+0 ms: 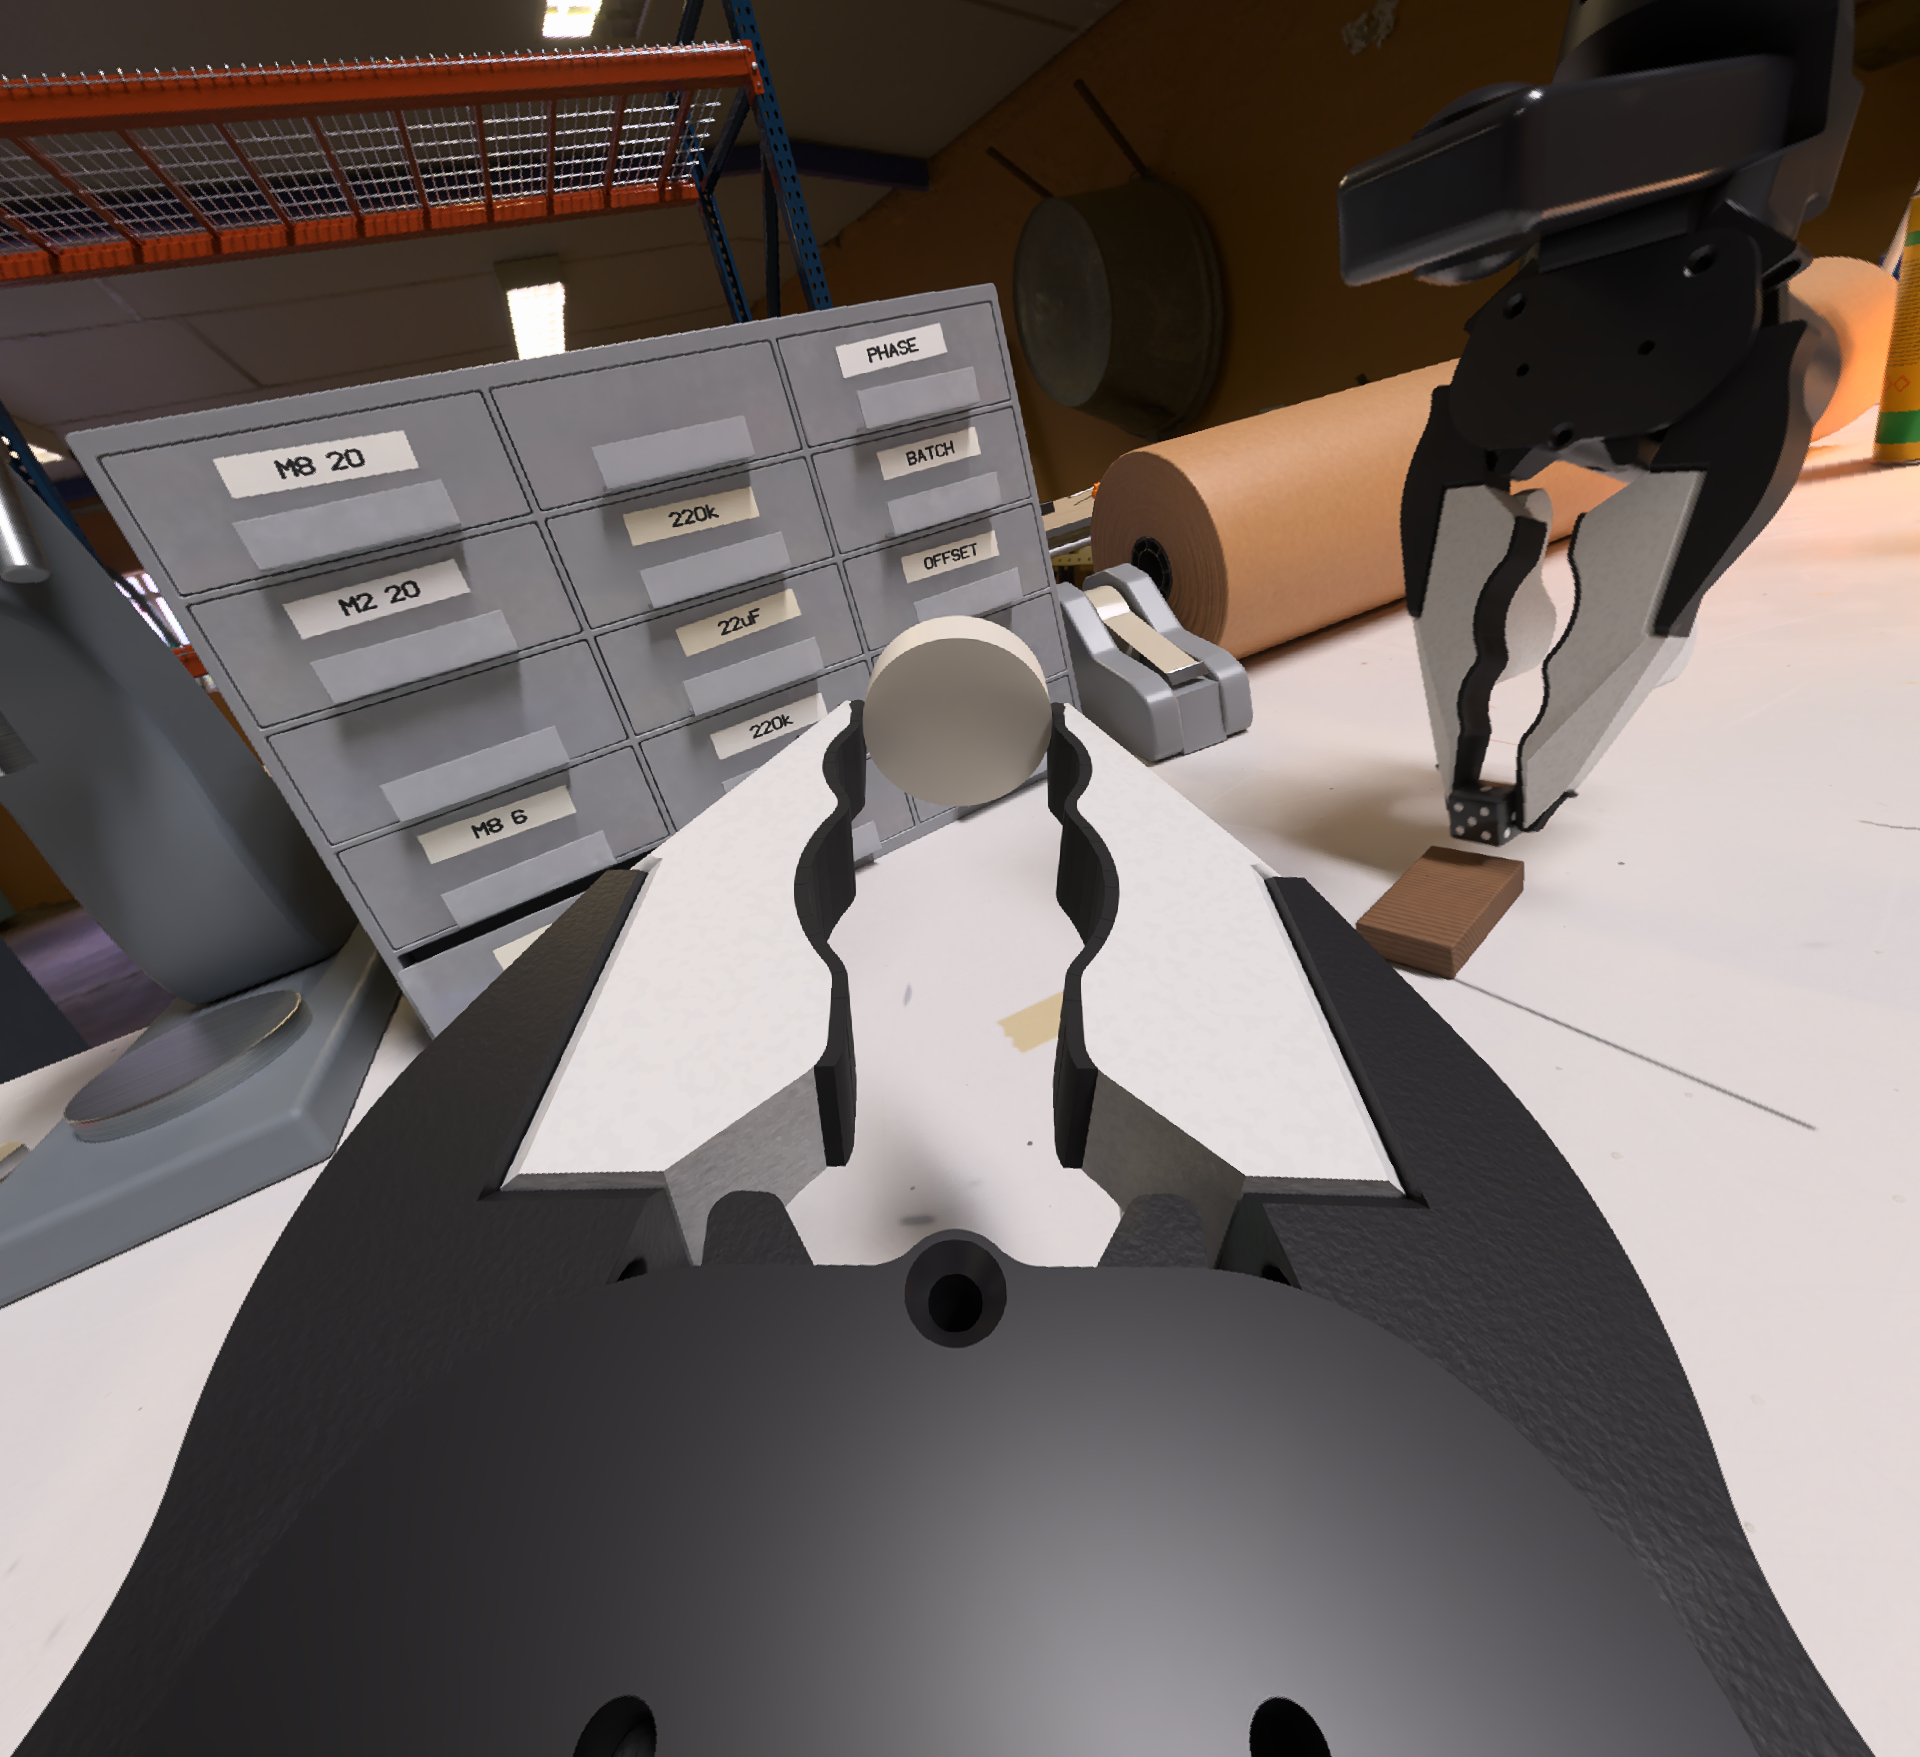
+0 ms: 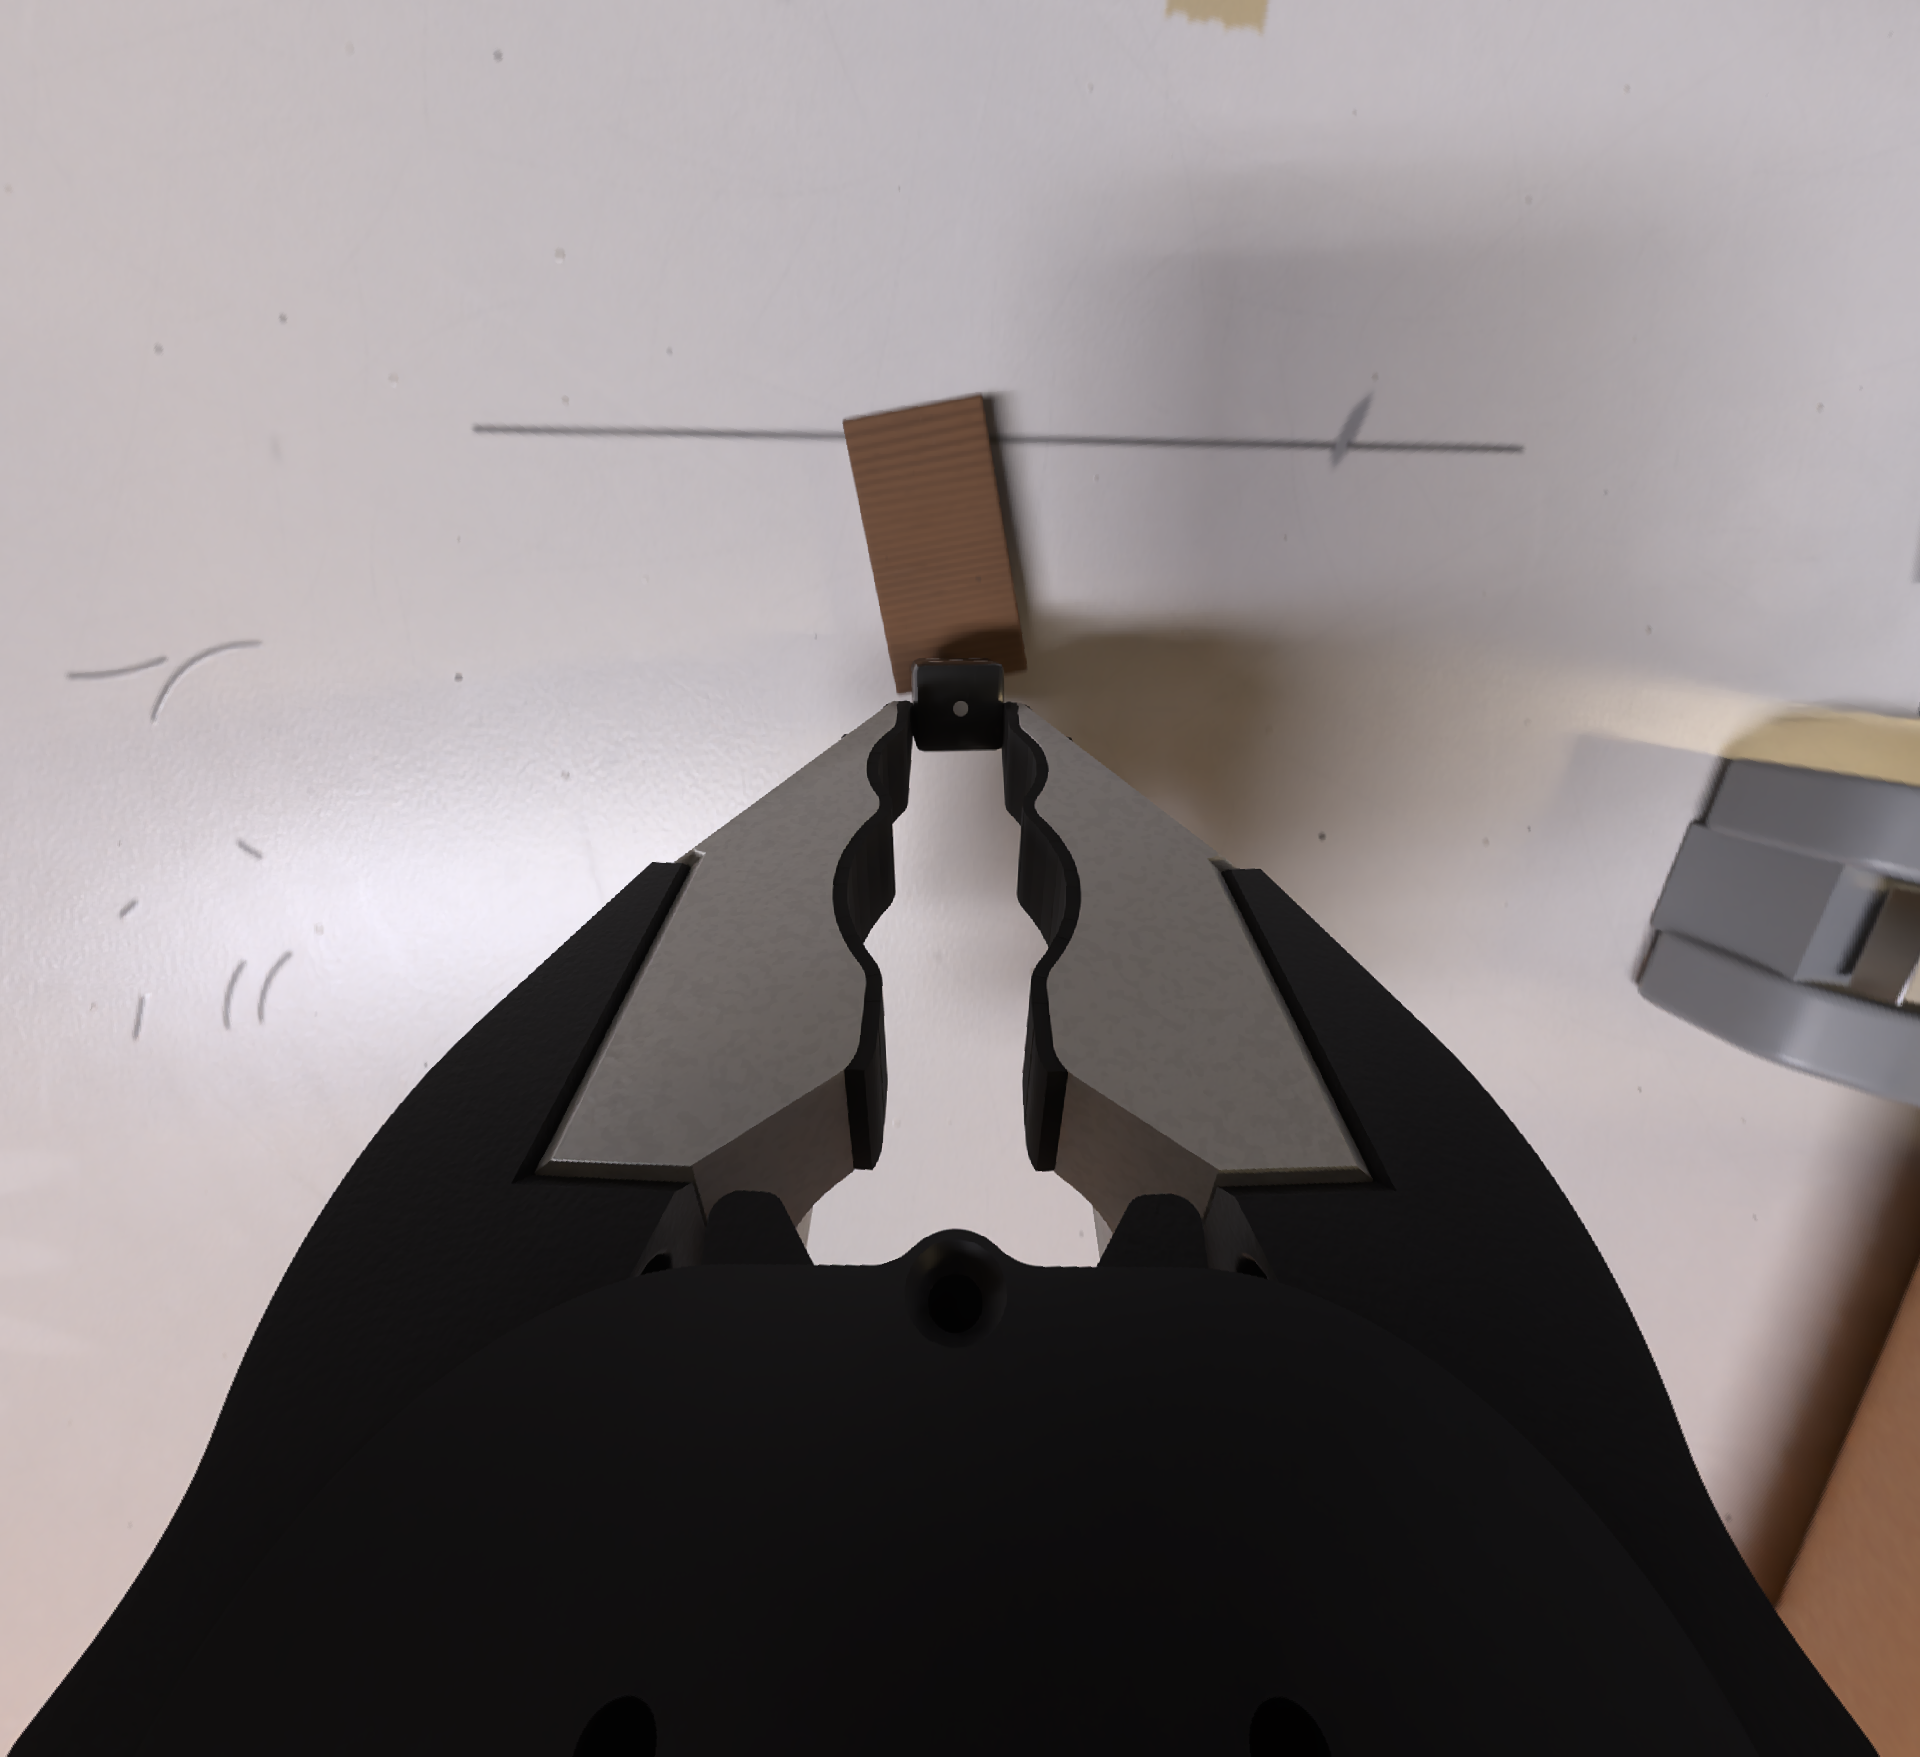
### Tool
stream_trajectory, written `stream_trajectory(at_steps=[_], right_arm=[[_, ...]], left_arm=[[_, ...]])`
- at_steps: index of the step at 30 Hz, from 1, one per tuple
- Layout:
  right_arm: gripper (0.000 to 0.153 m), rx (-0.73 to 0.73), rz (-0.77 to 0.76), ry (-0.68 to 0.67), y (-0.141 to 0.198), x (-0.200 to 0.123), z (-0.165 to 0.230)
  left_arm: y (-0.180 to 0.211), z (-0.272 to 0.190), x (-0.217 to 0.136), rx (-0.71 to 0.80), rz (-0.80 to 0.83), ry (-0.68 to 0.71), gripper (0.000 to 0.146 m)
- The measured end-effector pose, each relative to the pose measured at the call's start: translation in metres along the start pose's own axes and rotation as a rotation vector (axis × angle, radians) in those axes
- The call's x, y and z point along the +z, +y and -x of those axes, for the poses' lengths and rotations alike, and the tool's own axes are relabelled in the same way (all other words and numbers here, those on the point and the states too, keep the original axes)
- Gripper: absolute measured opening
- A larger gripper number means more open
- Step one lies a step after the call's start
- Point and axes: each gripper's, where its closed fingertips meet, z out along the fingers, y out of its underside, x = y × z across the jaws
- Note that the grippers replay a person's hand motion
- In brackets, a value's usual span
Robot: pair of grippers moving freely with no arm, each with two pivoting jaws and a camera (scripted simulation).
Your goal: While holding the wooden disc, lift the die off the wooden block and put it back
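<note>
My left gripper (image 1: pixel 956 731) is shut on the pale wooden disc (image 1: pixel 954 715), held on edge above the white table. My right gripper (image 2: pixel 958 708) is shut on the small black die (image 2: pixel 958 706) and holds it in the air just above the near end of the brown wooden block (image 2: pixel 935 523). In the left wrist view the right gripper (image 1: pixel 1496 803) points down at the right, with the die (image 1: pixel 1481 814) at its tips, clear of the block (image 1: pixel 1439 907) on the table.
A grey drawer cabinet (image 1: pixel 468 627) leans behind the disc. A grey tape dispenser (image 1: pixel 1153 668) and a brown paper roll (image 1: pixel 1299 502) lie at the back right. A grey machine base (image 1: pixel 156 1084) stands at the left. The dispenser (image 2: pixel 1787 928) is right of the block.
</note>
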Motion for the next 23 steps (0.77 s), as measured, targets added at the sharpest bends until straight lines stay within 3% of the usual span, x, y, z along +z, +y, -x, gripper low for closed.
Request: stream_trajectory(at_steps=[7,10,13,17,20,23], right_arm=[[0.017,0.032,-0.033,-0.006,-0.015,0.011,-0.001],[0.051,0.068,-0.083,0.038,-0.020,-0.003,0.000],[0.054,0.084,-0.180,0.111,-0.019,-0.038,0.022],[0.048,0.133,-0.159,0.167,0.026,-0.066,0.078],[0.046,0.201,-0.076,0.156,0.075,-0.063,0.120],[0.050,0.222,-0.137,0.137,0.102,-0.055,0.149]], left_arm=[[0.001,0.000,0.000,-0.010,0.002,0.004,0.035],[0.001,0.001,0.000,-0.015,0.005,0.004,0.035],[0.000,0.003,-0.001,-0.022,0.000,-0.003,0.035],[0.000,0.003,-0.001,-0.025,0.000,-0.003,0.035],[0.000,0.001,0.000,-0.026,-0.004,0.003,0.035],[0.000,-0.003,0.001,-0.026,-0.002,0.017,0.035]])
